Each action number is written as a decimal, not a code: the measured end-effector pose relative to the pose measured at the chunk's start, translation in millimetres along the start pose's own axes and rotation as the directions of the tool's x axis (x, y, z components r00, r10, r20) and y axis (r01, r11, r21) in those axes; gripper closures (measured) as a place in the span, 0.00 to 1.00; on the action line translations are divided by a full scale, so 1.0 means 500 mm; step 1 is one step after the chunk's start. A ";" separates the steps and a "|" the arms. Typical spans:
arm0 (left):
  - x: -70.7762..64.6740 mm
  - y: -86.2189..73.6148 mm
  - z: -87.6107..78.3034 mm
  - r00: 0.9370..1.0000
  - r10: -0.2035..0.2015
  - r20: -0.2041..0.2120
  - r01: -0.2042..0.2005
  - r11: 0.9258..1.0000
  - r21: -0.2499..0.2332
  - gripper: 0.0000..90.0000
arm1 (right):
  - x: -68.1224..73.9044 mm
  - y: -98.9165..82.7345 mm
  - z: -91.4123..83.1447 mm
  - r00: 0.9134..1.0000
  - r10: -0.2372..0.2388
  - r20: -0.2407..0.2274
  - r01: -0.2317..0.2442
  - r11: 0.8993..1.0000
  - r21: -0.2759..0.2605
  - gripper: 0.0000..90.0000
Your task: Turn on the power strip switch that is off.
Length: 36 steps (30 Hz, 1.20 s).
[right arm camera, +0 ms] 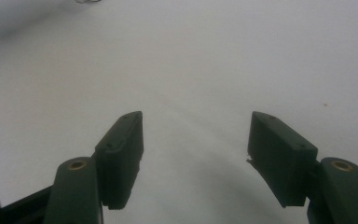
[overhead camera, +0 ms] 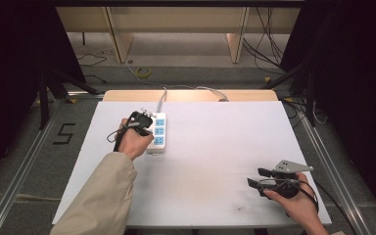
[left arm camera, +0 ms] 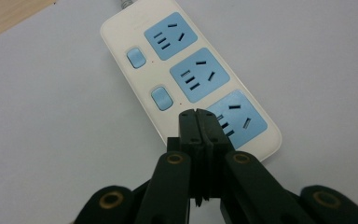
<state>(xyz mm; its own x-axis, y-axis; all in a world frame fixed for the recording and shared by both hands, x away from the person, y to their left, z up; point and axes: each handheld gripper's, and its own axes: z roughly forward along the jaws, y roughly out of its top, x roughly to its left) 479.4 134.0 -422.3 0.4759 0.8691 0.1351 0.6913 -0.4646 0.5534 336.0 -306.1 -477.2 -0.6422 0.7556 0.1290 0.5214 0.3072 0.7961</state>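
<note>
The right tool (overhead camera: 258,177) rests at the near right of the white bench (overhead camera: 215,161), jaws wide apart and empty, well away from the power strip (overhead camera: 157,133). Farther off, the left tool (left arm camera: 196,122), jaws pressed together on nothing, hovers just over the strip's nearest switch, whose long axis runs away from the person.

A lab or recording studio: black curtains (overhead camera: 10,58) flank a white-covered table (overhead camera: 215,161), metal floor rails (overhead camera: 19,171) frame it, and loose cables (overhead camera: 269,44) trail across the grey carpet (overhead camera: 186,73).
</note>
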 end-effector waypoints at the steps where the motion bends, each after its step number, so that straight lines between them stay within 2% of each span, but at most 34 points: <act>1: 0.000 0.000 0.001 1.000 -0.002 0.000 0.002 1.000 0.000 1.00 | 0.000 0.000 0.000 1.000 0.000 0.000 0.000 1.000 0.000 0.41; 36: 0.001 0.005 0.028 1.000 -0.010 0.005 0.010 0.999 0.049 1.00 | 0.000 0.000 0.000 1.000 -0.001 -0.001 0.001 1.000 0.000 0.41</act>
<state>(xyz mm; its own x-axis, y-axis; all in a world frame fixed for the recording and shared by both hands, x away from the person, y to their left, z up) 489.0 131.2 -432.3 0.4712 0.8730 0.1256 0.7220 -0.4636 0.5137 336.0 -306.0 -477.1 -0.6433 0.7547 0.1286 0.5209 0.3083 0.7960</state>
